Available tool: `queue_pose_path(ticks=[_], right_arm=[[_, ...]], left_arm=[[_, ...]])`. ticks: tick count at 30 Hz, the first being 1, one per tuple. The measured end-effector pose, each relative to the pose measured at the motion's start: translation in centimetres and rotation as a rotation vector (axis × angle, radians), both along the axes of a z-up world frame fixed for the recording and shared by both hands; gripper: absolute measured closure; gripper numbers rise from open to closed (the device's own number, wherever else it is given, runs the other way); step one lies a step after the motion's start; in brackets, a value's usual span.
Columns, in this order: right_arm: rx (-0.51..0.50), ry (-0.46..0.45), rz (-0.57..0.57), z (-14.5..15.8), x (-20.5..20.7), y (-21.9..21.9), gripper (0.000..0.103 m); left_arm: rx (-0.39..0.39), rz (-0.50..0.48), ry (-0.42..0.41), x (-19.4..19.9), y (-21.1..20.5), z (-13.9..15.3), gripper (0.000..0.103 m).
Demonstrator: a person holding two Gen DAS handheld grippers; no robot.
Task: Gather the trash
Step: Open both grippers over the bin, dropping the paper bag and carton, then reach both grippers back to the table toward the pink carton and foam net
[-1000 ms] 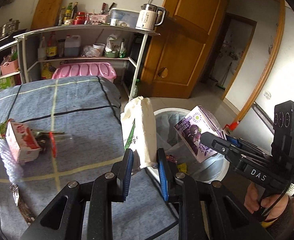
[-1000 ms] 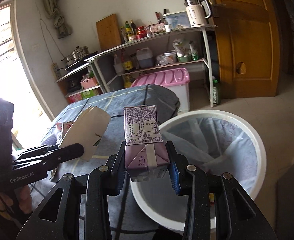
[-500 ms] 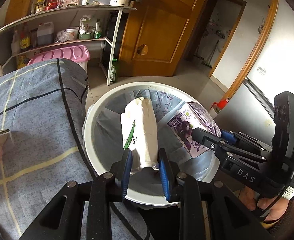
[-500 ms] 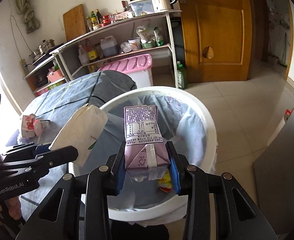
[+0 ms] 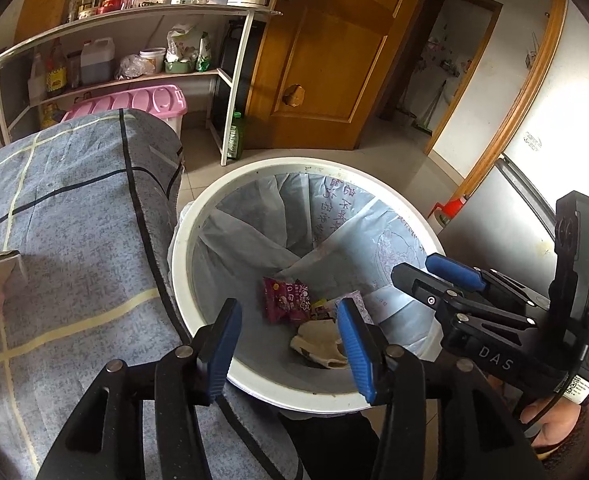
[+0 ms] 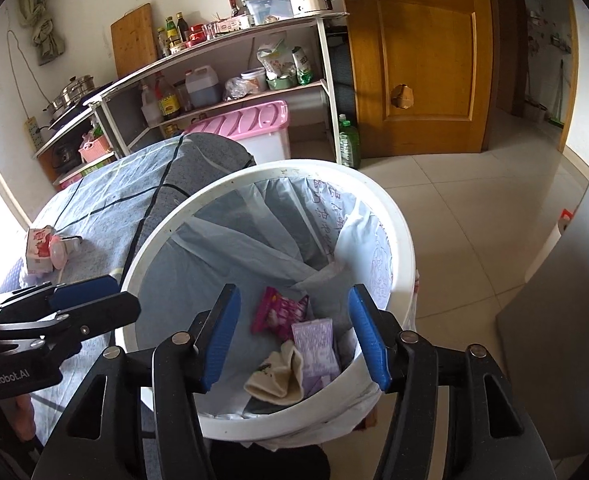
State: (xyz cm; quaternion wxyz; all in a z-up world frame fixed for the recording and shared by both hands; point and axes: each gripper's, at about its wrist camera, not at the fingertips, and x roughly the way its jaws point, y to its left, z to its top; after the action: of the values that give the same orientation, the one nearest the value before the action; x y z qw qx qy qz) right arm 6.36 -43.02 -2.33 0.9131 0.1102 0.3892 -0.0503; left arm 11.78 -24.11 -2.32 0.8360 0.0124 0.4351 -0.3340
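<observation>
Two tools, left tool (image 5: 288, 340) and right tool (image 6: 294, 334), hang spread and empty over the bin (image 6: 398, 232) at frame centre. I count three items inside: cream bag (image 6: 278, 378), purple carton (image 6: 316, 344), pink wrapper (image 6: 280, 314). One red carton (image 6: 38, 250) remains on the desk (image 5: 74, 220), centre left. Risk: I could clip the bin rim when reaching for it.

- The left wrist view looks down past its hand-held gripper (image 5: 288, 344) into the white bin (image 5: 198, 216), close above it.
- The right wrist view does likewise, facing the shelf (image 6: 230, 42).
- Both share bin, desk (image 5: 66, 216) and door (image 6: 422, 60).
</observation>
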Motion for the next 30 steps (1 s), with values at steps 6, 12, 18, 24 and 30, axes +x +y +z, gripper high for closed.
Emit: queue_pose_path(ticks=[6, 12, 18, 24, 30], right_arm=[[0.002, -0.04, 0.021, 1.3, -0.3, 1.4, 0.046], [0.025, -0.075, 0.076, 2.3, 0.2, 4.2, 0.046], [0.042, -0.092, 0.157, 2.7, 1.4, 8.3, 0.046], [0.082, -0.086, 0.242, 2.4, 3.3, 12.5, 0.046], [0.119, -0.091, 0.343, 2.5, 5.1, 17.1, 0.046]], left_arm=[[-0.025, 0.049, -0.022, -0.3, 2.7, 1.0, 0.053], [-0.033, 0.132, -0.058, -0.5, 7.0, 2.1, 0.05], [-0.044, 0.237, -0.077, -0.4, 12.2, 2.7, 0.05], [-0.058, 0.367, -0.094, -0.5, 18.2, 3.1, 0.05], [-0.036, 0.503, -0.113, -0.2, 24.1, 3.2, 0.048]])
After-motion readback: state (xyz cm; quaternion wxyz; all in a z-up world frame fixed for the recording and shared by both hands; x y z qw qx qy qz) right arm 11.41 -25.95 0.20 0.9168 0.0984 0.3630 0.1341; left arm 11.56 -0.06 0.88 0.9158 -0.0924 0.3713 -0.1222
